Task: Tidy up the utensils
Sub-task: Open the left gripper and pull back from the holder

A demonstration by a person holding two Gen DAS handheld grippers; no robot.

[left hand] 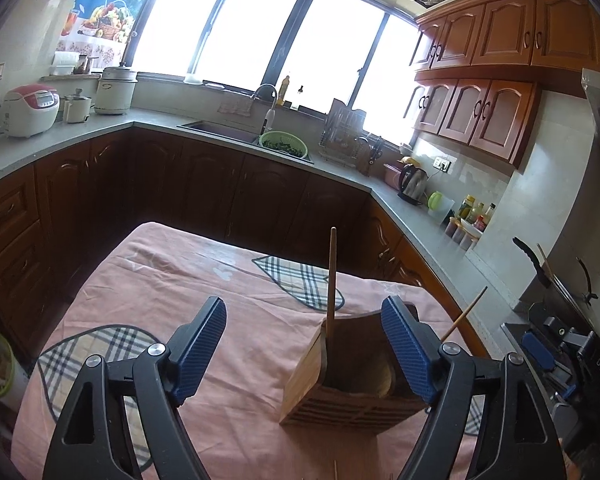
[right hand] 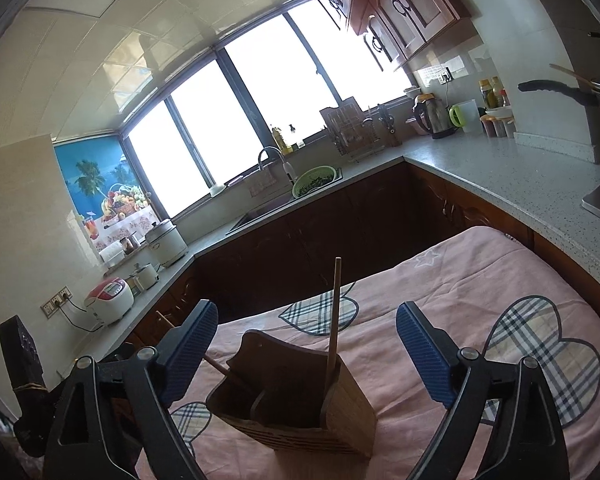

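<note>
Left wrist view: the wooden utensil holder (left hand: 340, 376) stands upright on the pink-clothed worktop (left hand: 180, 280), so that its open top can receive utensils. One chopstick (left hand: 331, 280) stands nearly vertical at the holder's near-left corner; a second chopstick (left hand: 464, 314) leans outward to the right. The left tongs (left hand: 304, 344) are spread wide and pinch nothing; the right pad overlaps the holder's rim in the picture, and contact cannot be confirmed. Right wrist view: the right tongs (right hand: 306, 348) are likewise spread and empty, angled down at the holder (right hand: 292, 412), which sits between the pads in the picture.
</note>
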